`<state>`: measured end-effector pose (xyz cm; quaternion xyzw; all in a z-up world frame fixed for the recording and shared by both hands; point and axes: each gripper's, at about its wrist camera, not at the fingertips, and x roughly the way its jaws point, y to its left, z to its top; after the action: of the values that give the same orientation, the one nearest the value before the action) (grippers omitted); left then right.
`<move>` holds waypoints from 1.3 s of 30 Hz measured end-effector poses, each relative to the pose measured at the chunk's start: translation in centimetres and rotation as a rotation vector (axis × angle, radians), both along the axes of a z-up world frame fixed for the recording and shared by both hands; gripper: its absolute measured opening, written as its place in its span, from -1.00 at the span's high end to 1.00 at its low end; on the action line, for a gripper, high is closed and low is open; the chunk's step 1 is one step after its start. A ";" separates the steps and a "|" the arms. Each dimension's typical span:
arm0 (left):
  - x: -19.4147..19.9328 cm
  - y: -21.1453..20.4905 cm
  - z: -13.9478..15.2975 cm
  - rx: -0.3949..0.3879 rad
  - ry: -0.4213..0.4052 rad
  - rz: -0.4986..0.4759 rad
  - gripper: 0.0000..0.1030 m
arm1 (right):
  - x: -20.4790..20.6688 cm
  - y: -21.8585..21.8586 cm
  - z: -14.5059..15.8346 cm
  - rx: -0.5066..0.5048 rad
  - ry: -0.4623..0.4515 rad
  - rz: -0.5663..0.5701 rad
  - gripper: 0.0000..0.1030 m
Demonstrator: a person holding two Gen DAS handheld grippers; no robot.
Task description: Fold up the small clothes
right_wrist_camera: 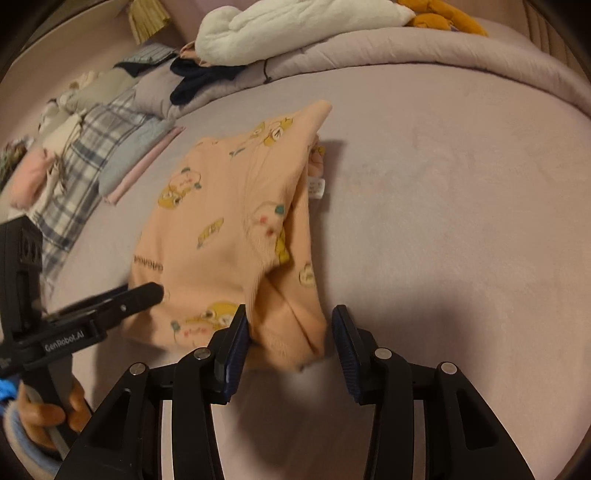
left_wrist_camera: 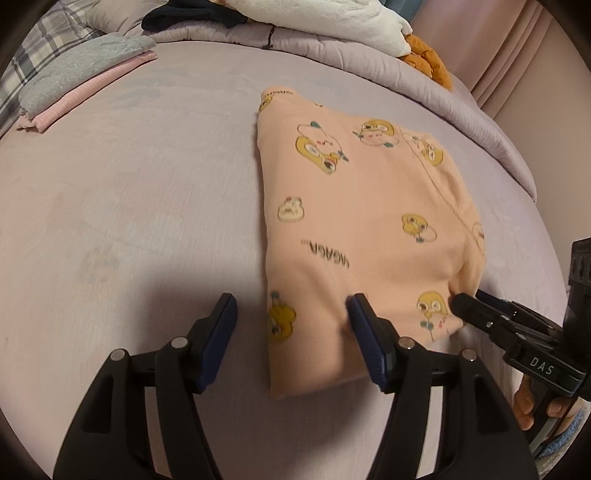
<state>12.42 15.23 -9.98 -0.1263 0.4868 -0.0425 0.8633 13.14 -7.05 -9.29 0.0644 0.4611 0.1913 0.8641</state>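
On the bed [left_wrist_camera: 110,221], a mauve, velvety sheet stretches wide, and the peach garment [left_wrist_camera: 362,229] with cartoon prints lies folded near its middle, slightly right of center from the left wrist view. Left tool [left_wrist_camera: 291,317] sits low over the near edge, its fingers spread apart, one pad resting on the peach cloth, the other over bare sheet. Right tool [right_wrist_camera: 290,332] is parted too, straddling the bunched near corner of the garment without clamping it. Off to the far left, a folded stack [left_wrist_camera: 74,85] of grey and pink pieces lies beside a plaid fabric [right_wrist_camera: 81,177]. Along the back, a rolled lilac comforter [left_wrist_camera: 295,44] carries a white fluffy blanket [right_wrist_camera: 295,26], a dark garment [right_wrist_camera: 199,81] and something mustard-orange [left_wrist_camera: 428,59]. Pink curtain [left_wrist_camera: 517,55] hangs at far right.
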 end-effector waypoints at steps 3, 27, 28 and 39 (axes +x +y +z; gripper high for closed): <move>-0.6 -0.2 0.1 0.013 0.003 0.001 -0.24 | -0.6 -0.3 0.1 -0.003 0.000 -0.007 0.14; -8.4 -2.1 6.1 0.153 -0.124 0.025 -0.99 | -7.7 1.6 4.6 -0.097 -0.200 0.034 -0.54; -8.6 -2.2 6.4 0.153 -0.131 0.028 -0.99 | -7.9 1.5 4.8 -0.101 -0.208 0.031 -0.55; -10.6 -3.2 9.3 0.159 -0.160 0.044 -0.99 | -9.8 1.5 7.0 -0.074 -0.272 0.013 -0.78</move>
<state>1.83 12.06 -0.72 -0.0641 0.4153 0.0052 0.9074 3.32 -5.52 -2.25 0.0030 0.3470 0.1867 0.9191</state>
